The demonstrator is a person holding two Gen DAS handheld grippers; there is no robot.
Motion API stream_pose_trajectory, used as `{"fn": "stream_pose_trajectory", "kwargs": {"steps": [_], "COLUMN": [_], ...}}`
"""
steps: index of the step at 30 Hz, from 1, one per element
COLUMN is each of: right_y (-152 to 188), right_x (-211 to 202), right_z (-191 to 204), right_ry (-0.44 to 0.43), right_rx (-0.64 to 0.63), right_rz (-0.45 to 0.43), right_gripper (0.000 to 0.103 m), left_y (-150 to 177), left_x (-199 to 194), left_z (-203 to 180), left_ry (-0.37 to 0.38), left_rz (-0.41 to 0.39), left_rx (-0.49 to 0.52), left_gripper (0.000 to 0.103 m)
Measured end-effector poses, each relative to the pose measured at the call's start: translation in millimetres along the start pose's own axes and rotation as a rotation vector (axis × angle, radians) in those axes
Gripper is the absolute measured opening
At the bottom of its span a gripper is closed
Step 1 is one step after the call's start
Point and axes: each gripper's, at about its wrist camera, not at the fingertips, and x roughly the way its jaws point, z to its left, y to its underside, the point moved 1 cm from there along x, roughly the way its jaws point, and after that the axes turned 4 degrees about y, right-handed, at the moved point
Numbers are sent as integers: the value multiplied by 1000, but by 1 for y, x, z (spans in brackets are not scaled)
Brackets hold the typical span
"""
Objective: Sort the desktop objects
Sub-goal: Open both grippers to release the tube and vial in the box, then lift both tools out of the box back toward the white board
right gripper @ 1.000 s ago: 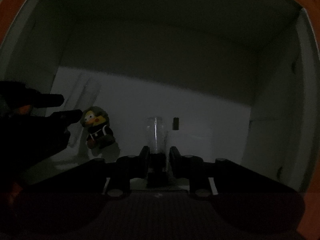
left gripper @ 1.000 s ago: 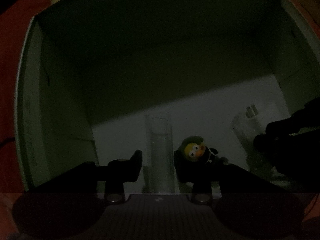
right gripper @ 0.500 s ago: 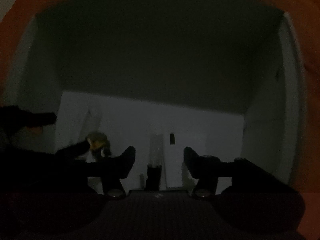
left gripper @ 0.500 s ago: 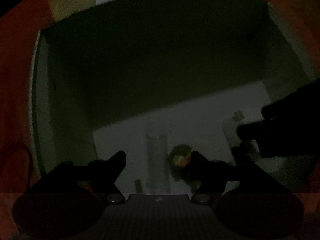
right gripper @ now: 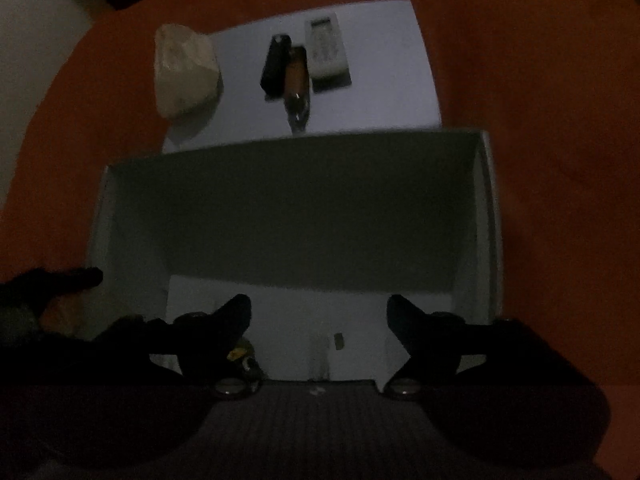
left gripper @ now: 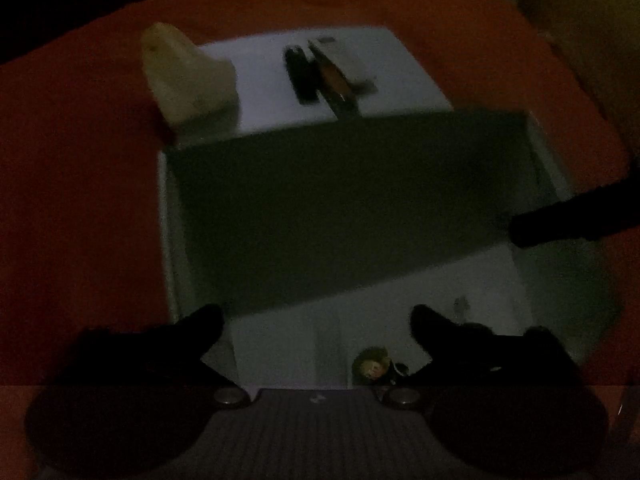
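Observation:
A white open box (left gripper: 168,240) (right gripper: 490,216) stands on the orange tablecloth. On its floor lies a small yellow-faced figurine (left gripper: 373,365) (right gripper: 240,354); clear tubes there are too dim to make out. My left gripper (left gripper: 316,324) is open and empty above the box's near part. My right gripper (right gripper: 319,314) is open and empty above the box too. Beyond the box a white sheet (left gripper: 400,76) (right gripper: 380,80) holds a black case (right gripper: 274,65), a brown object (right gripper: 296,80) and a white remote (right gripper: 326,46).
A beige crumpled lump (left gripper: 186,76) (right gripper: 184,70) lies at the sheet's left edge. Orange cloth (left gripper: 72,184) (right gripper: 560,160) surrounds the box. The right gripper's finger (left gripper: 560,224) shows at the right of the left wrist view.
Both grippers opened, let go of the clear tubes inside the box, and rose back out. The sheet behind the box came into view.

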Motion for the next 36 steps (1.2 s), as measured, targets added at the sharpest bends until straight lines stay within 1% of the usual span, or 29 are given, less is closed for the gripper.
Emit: {"fn": "stream_pose_trajectory", "kwargs": {"steps": [4, 7, 8, 10, 13, 15, 19, 22, 26, 29, 31, 33, 36], "right_y": [-14, -25, -30, -41, -56, -65, -82, -99, -124, -146, -161, -175, -195], "right_x": [-19, -28, -32, -39, -50, -59, -71, -76, -82, -86, -85, -78, -61], "right_z": [-3, -8, -9, -13, -15, -15, -18, -22, -25, -23, -22, -21, -19], "right_ry": [-30, -53, -55, -59, -45, -22, 20, 29, 68, 92, 73, 52, 56], "right_rx": [-8, 4, 15, 34, 27, 11, 12, 39, 71, 67, 74, 79, 70], "right_rz": [-28, -54, -64, -86, -121, -162, -197, -210, -222, -242, -253, -250, -235], "right_gripper": [90, 91, 93, 96, 103, 103, 103, 103, 103, 103, 103, 103, 103], "left_y": [-14, -29, -34, -44, -58, -68, -86, -101, -126, -146, -157, -165, -174], "left_x": [-7, -13, -13, -14, -16, -18, -20, -25, -29, -25, -18, -7, 17], "left_z": [8, 14, 17, 22, 30, 34, 44, 50, 52, 50, 50, 49, 46], "left_ry": [63, 98, 96, 69, 41, 22, -11, -22, -35, -31, -22, -3, 27], "left_rz": [-7, -19, -23, -34, -51, -61, -78, -93, -100, -112, -108, -98, -74], "left_rx": [-27, -40, -45, -58, -66, -69, -89, -109, -92, -85, -95, -114, -129], "left_gripper": [103, 103, 103, 103, 103, 103, 103, 103, 103, 103, 103, 103, 103]}}
